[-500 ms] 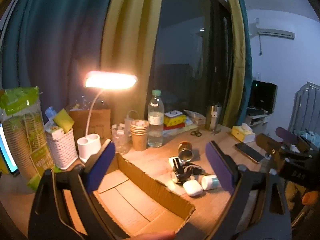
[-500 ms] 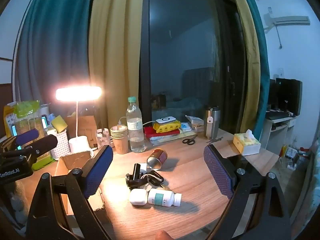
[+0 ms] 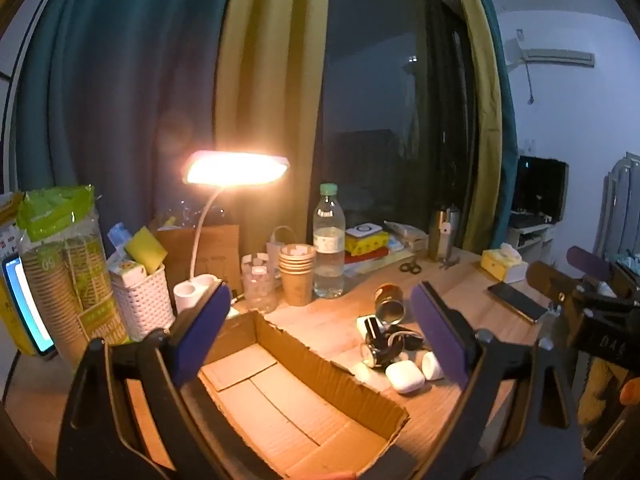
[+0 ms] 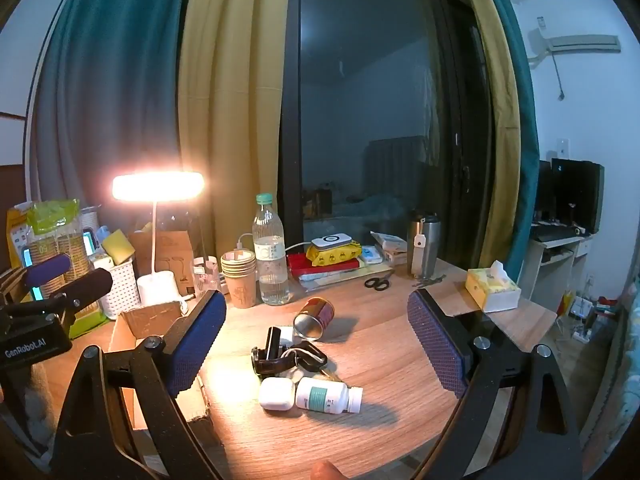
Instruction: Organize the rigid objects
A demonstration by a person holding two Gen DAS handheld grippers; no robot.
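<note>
Both grippers hover above a wooden bench (image 4: 400, 360), jaws spread wide with nothing between them: the left gripper (image 3: 320, 332) over an open cardboard box (image 3: 304, 364), the right gripper (image 4: 316, 340) facing a small huddle of rigid objects just right of the box. The huddle holds a tipped tin can (image 4: 314, 317), a black clip tangled with keys (image 4: 286, 354), a white earbud case (image 4: 277, 393) and a white pill bottle (image 4: 328, 395) lying on its side. The likely risks: the can or bottle may roll away if nudged, and the touching case and bottle may be pinched together. The box appears empty. A white basket (image 3: 142, 300) holds a sponge and packets; stacked paper cups (image 4: 239, 276) stand beside a water bottle (image 4: 271, 256).
</note>
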